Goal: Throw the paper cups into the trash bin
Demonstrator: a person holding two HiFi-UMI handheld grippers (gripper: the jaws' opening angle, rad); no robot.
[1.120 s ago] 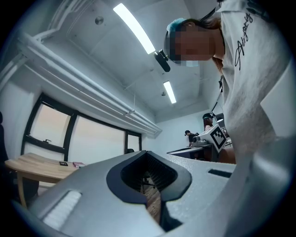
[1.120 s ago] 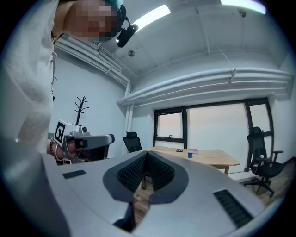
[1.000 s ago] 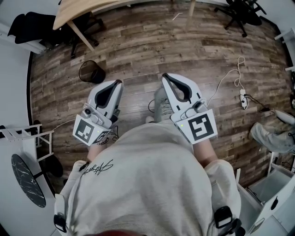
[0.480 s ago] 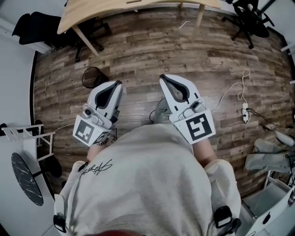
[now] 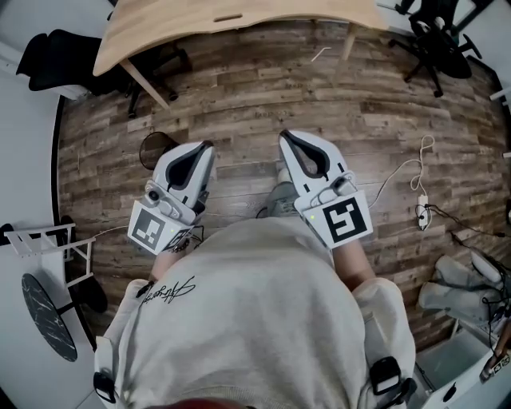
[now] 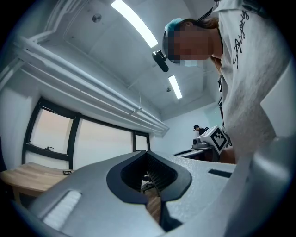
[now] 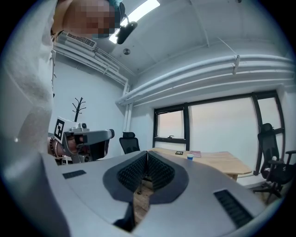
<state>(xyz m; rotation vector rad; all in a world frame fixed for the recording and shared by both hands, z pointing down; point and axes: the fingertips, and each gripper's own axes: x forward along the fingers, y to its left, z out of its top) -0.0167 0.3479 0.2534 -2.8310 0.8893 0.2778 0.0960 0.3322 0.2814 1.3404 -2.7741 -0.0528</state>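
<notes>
Trash bin [image 5: 152, 149] sits lower in head view than before, on wood floor [image 5: 239, 88] just beside left gripper [image 5: 206, 146], partly hidden by it; left gripper, right gripper [image 5: 286, 136] both closed, empty

My head camera looks steeply down past my sweatshirt [image 5: 255, 319] onto the left hand-held gripper [image 5: 207, 145], the right hand-held gripper [image 5: 283, 136] and the wooden floor [image 5: 239, 96]. Each gripper camera sits close behind its own jaws. The left one faces somewhat upward toward the ceiling [image 6: 92, 55] and windows [image 6: 51, 134], and the right one faces level across the room. All three views share the wooden table [image 5: 239, 20], and each gripper view catches the other hand-held gripper at its side.
</notes>
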